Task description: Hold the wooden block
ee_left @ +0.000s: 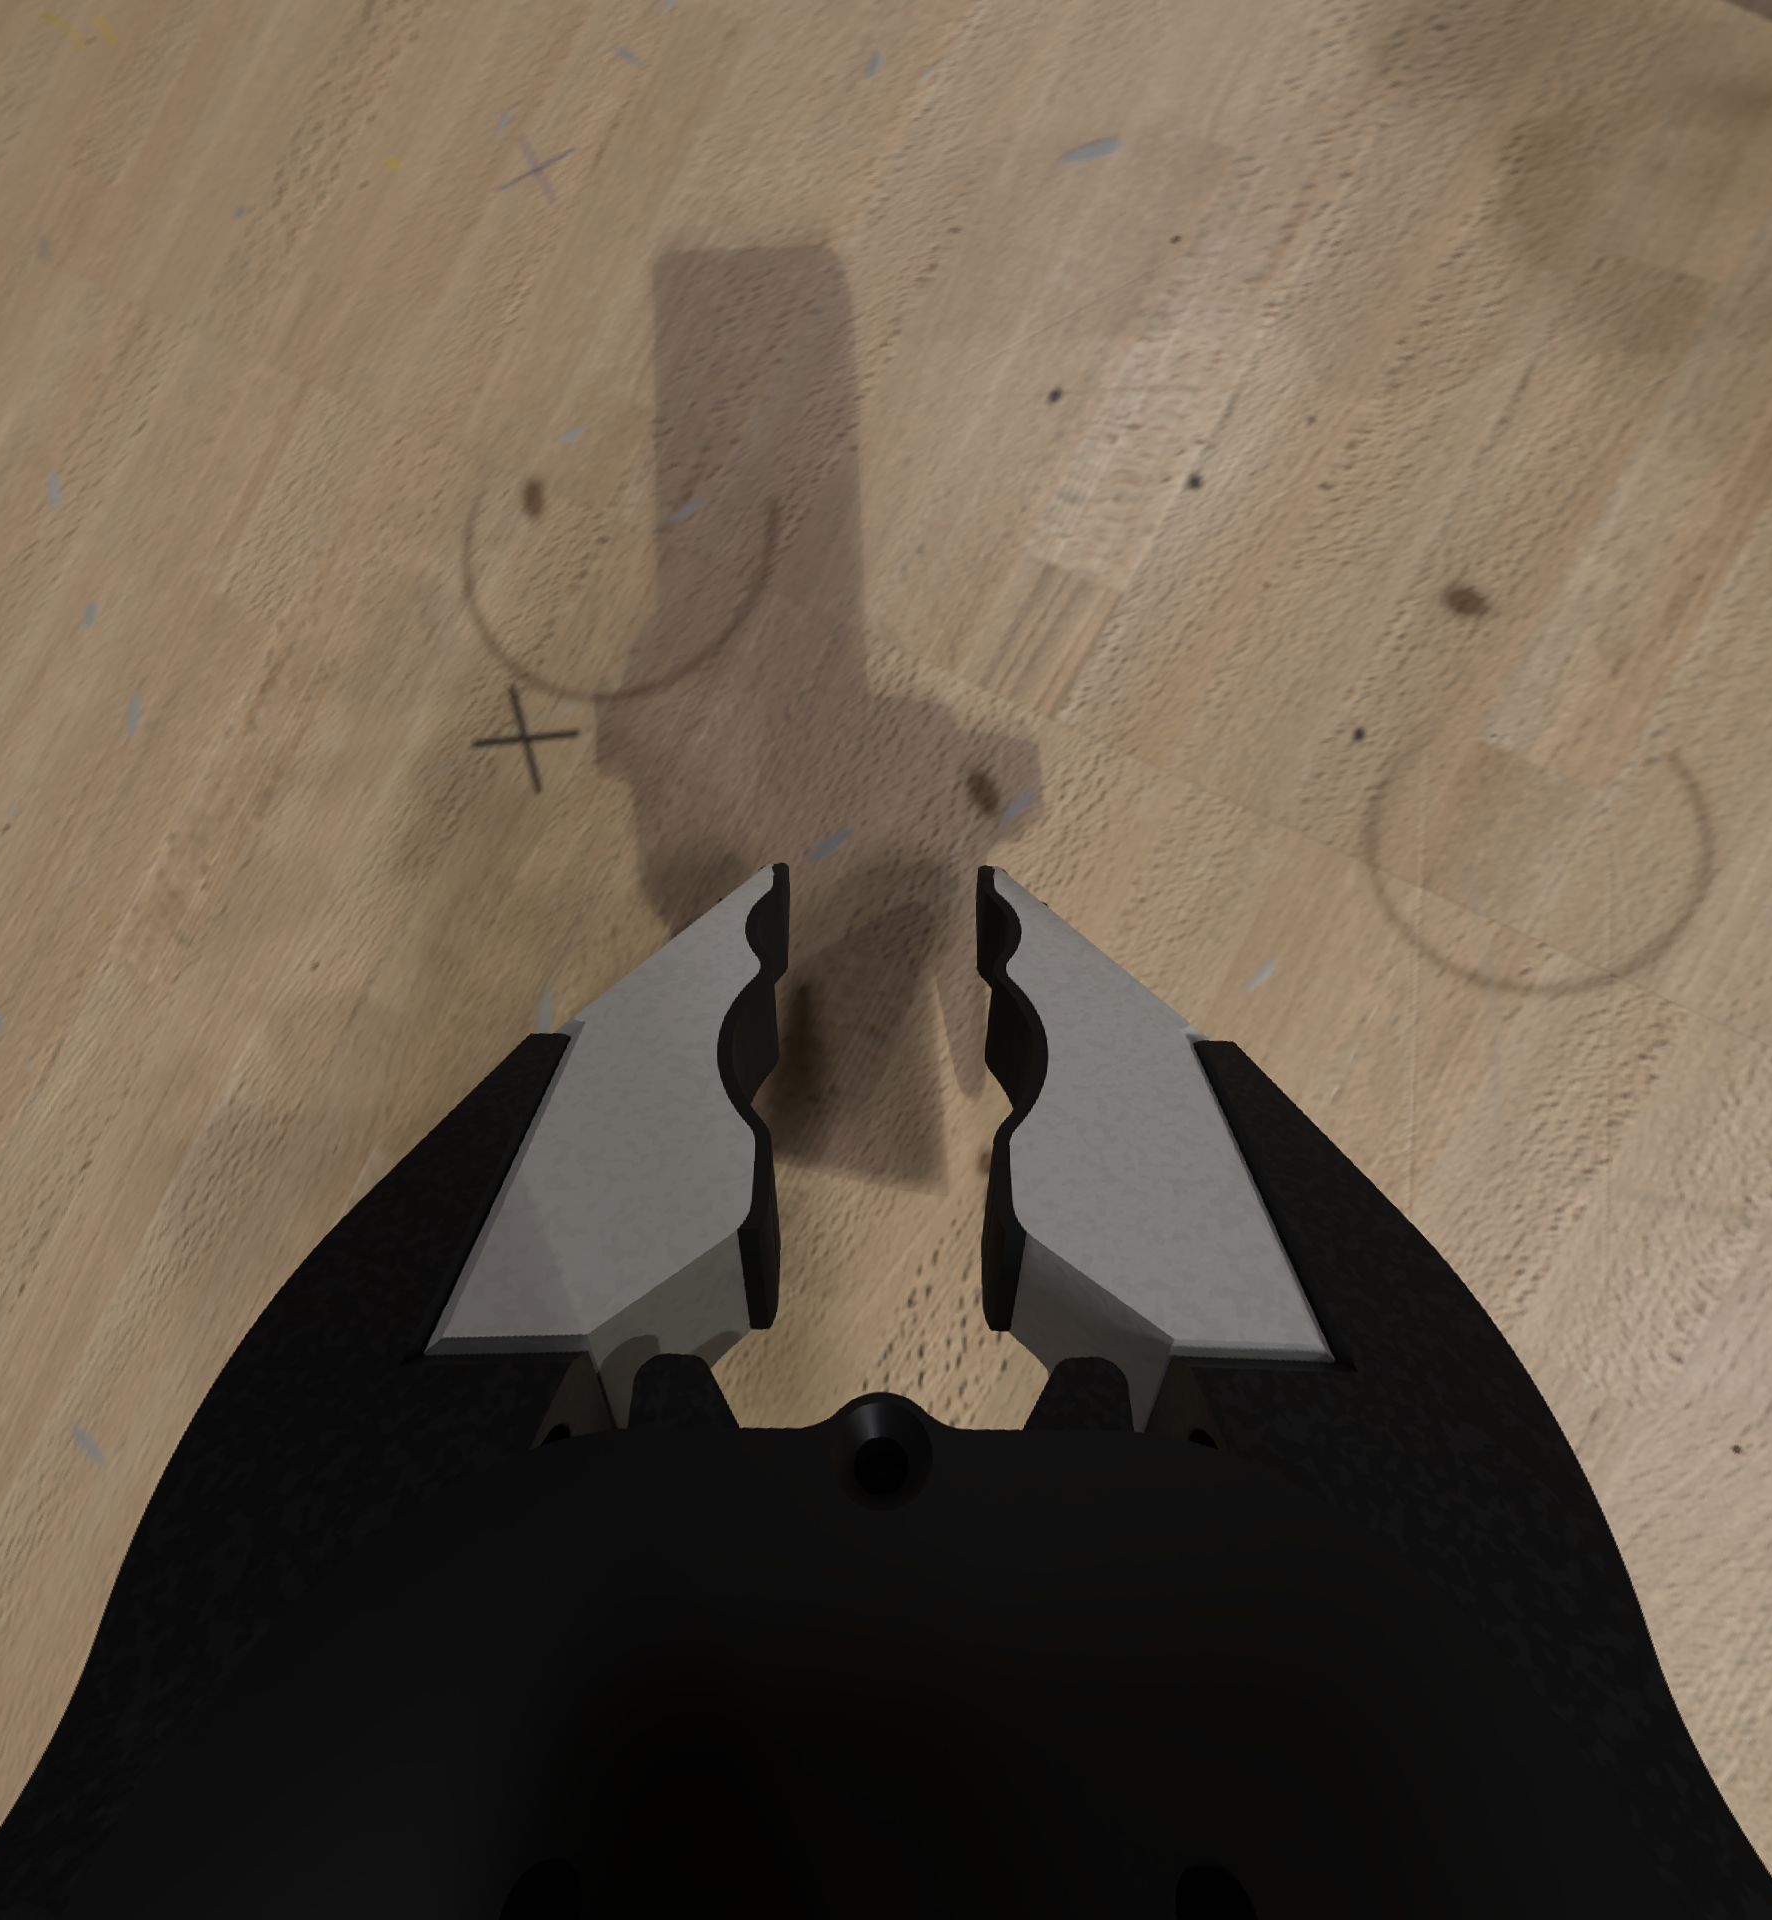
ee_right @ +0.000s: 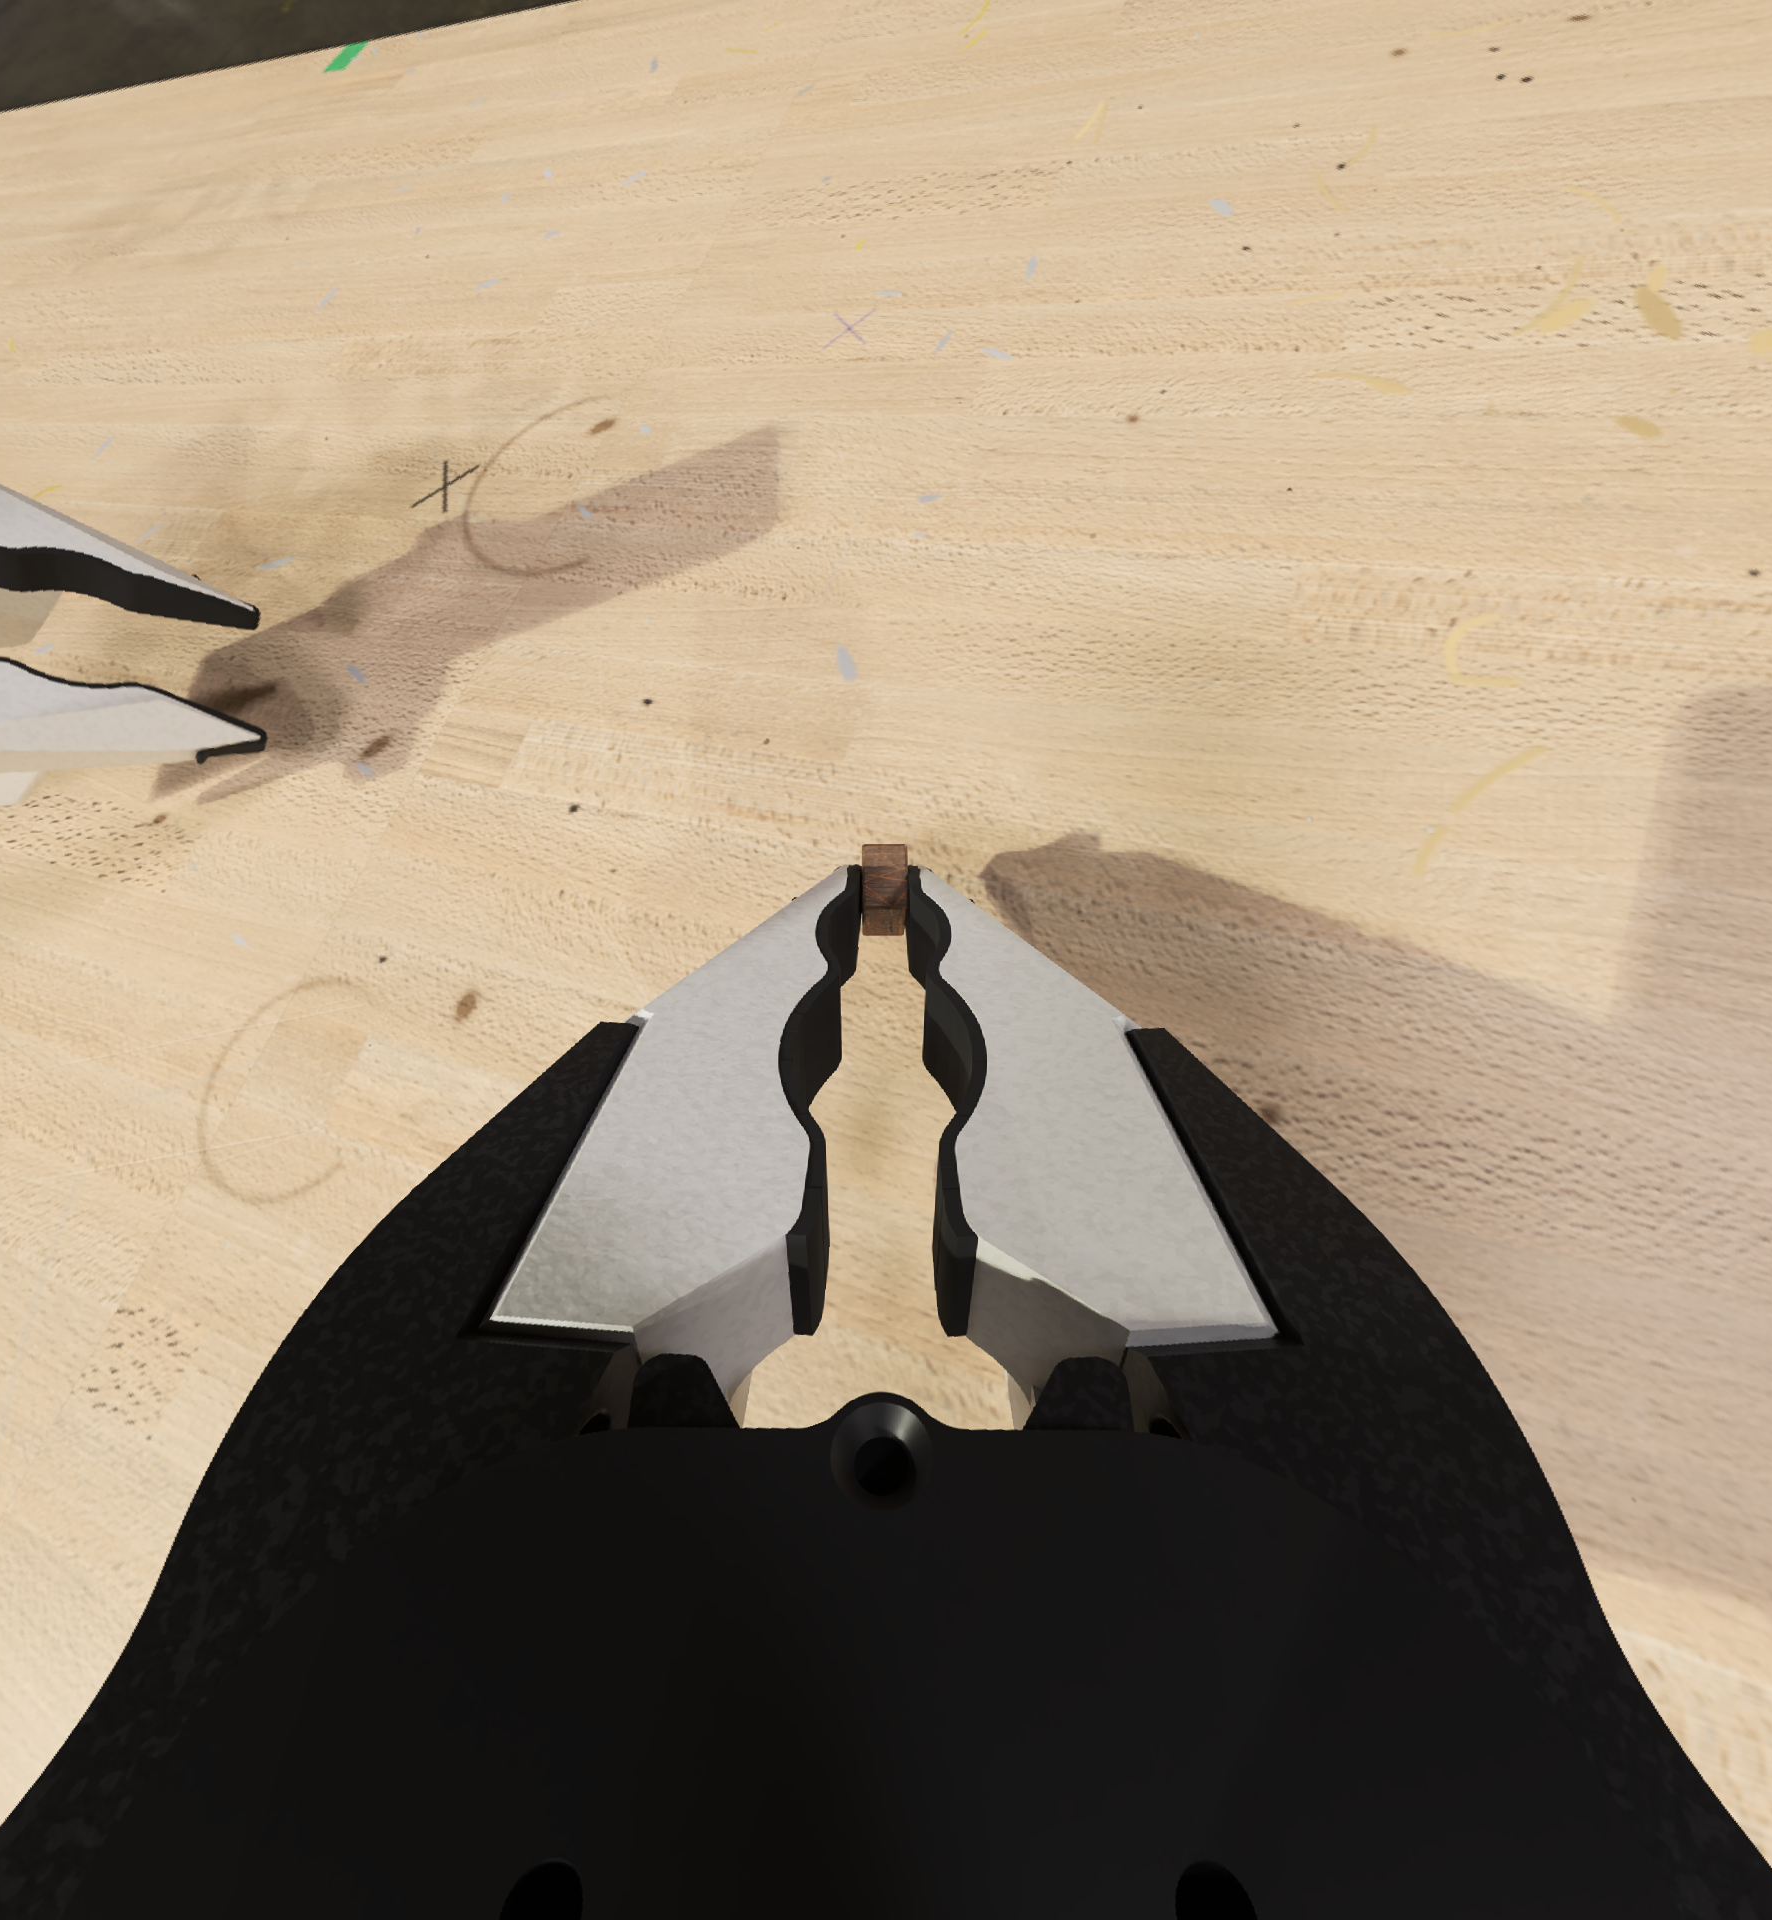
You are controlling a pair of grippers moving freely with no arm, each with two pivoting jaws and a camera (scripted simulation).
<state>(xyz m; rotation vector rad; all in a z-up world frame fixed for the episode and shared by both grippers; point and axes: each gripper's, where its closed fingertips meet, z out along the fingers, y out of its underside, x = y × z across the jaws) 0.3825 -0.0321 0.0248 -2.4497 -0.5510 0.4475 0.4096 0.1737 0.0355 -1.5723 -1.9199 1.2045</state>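
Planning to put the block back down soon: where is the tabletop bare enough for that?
Nearly all the wooden tabletop is bare. The widest patch lies ahead of the right gripper, which pinches the wooden block. Only the far left is taken, where the open left gripper hovers.

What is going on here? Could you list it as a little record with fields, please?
surface: pale wooden table with pencilled circles and crosses
block: small brown wooden block, pinched at the very tips
right tongs: shut on the block
left tongs: open, nothing between them, above bare table
left tongs seen from the right: at the left edge, apart from the block
task state: block held by the right tongs alone
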